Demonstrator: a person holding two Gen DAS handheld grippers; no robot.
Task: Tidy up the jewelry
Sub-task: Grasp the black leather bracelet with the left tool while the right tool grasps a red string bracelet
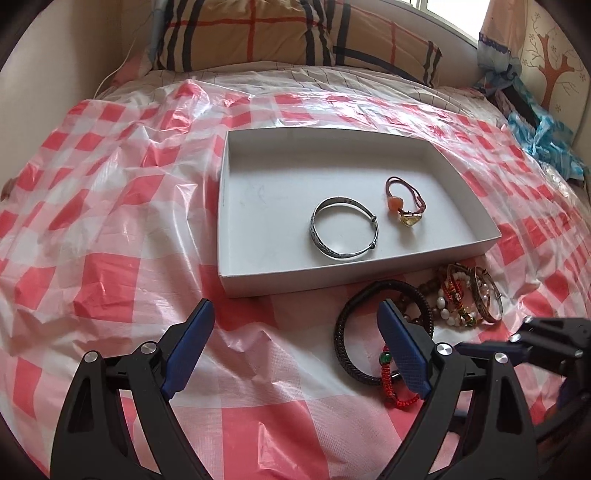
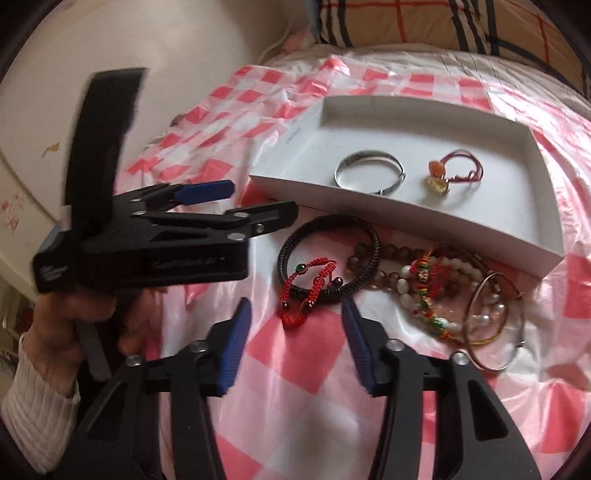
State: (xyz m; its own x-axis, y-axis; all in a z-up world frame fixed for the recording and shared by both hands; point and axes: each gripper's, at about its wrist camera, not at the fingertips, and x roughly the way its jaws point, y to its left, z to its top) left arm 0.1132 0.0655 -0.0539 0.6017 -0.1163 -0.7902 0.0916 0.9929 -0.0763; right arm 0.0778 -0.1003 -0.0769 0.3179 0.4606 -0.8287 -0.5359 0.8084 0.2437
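Observation:
A white shallow box (image 1: 369, 284) lies on the bed and holds a silver bangle (image 1: 314, 236) and a red cord bracelet with an orange bead and a yellow stone (image 1: 404, 206). In front of the box lie a black braided bracelet (image 2: 373, 254), a red knotted cord bracelet with a green bead (image 2: 291, 291), and a heap of beaded bracelets and thin bangles (image 2: 424, 295). My right gripper (image 2: 295, 304) is open just short of the red cord bracelet, its pads clear of it. My left gripper (image 1: 295, 310) is open over bare sheet left of the black bracelet (image 1: 341, 347), with nothing between its fingers.
A red-and-white checked plastic sheet (image 1: 129, 221) covers the bed. Plaid pillows (image 1: 258, 33) lie at the far end, and a wall (image 2: 166, 74) runs along the left. A blue plastic bag (image 1: 546, 136) sits far right. A hand in a white sleeve (image 2: 40, 398) holds the left gripper.

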